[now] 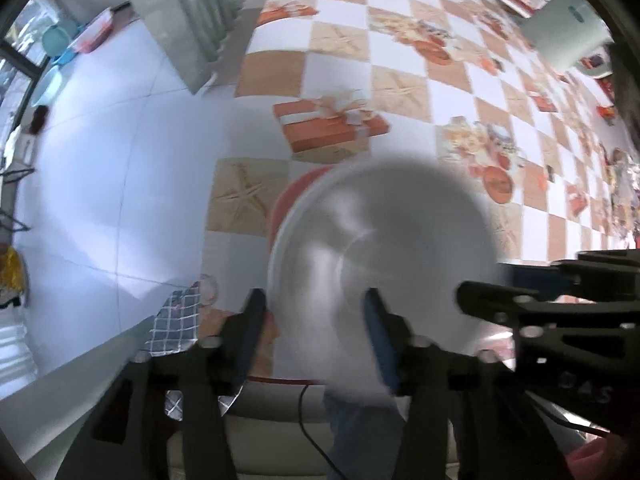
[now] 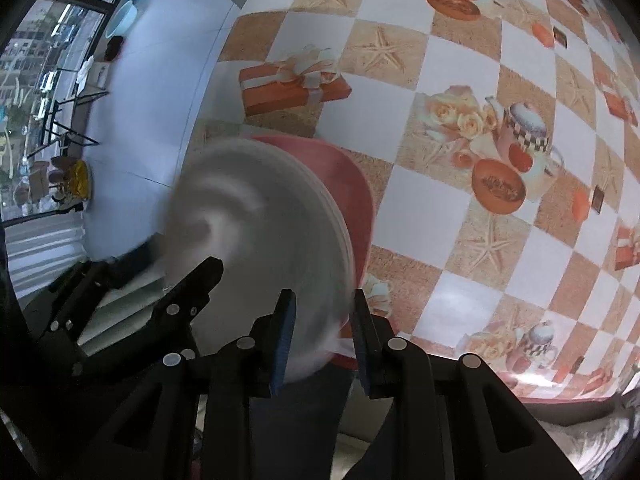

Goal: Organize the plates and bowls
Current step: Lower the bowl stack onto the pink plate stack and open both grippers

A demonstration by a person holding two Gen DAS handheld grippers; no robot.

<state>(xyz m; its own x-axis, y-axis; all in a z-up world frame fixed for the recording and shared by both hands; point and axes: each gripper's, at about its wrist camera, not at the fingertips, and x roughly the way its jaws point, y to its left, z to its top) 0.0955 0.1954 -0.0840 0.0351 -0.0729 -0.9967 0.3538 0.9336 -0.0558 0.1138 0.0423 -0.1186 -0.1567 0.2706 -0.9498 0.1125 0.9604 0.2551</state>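
A: Covering most of both views, the checkered tablecloth [image 1: 400, 60] runs from 12 o'clock round to 3; its near edge curves along 6 o'clock and its left edge drops to pale floor tiles [image 1: 100, 160] at 9 o'clock.

B: Where is the free room?

A: On the cloth toward 1 and 2 o'clock, where only printed pictures show. A white box [image 1: 568, 32] sits far off at 2 o'clock.

B: And the dishes?

A: A white bowl [image 1: 380, 248], blurred, sits over a red plate [image 2: 352, 184] close to the cloth's near left corner; red shows past its rim at 11 o'clock.

B: The grippers?

A: The left gripper [image 1: 316, 332] is half spread, with the bowl's near rim between its pads, contact unclear. The right gripper [image 2: 322, 332] is narrower, rim also between; I cannot tell whether it grips.
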